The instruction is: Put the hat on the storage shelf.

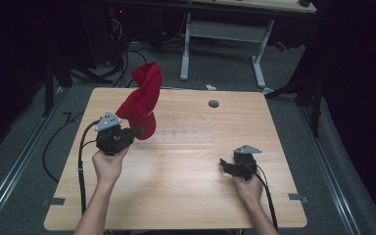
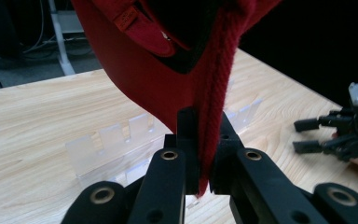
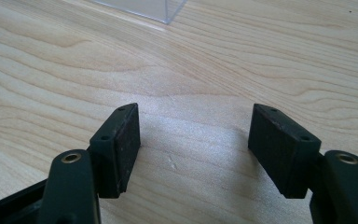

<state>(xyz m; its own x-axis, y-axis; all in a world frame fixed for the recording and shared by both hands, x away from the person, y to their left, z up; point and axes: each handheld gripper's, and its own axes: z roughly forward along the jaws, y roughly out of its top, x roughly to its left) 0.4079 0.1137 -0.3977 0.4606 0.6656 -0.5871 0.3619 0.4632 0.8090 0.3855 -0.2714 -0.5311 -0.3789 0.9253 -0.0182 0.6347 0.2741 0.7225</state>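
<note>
Two hand-held black two-jaw grippers are shown over a pale wooden table (image 1: 176,186). A red knitted cap (image 1: 143,100) with a dark lining is held raised above the table's left half, clear of the wood. The left gripper (image 2: 204,158) is clamped on the cap's ribbed edge, the fabric being pinched flat between the closed jaws; a grip on the hem presumably lets the body of the cap hang and open out freely. Just beyond the cap, a clear plastic slotted rack (image 1: 183,136) is seen lying on the table's middle, probably as the stand meant to receive it, though this cannot be confirmed. The right gripper (image 3: 196,149) is rested low over the table's right half, well apart from the cap, its jaws spread wide with bare wood between them; it is judged to be kept ready to take a second hold on the fabric.
</note>
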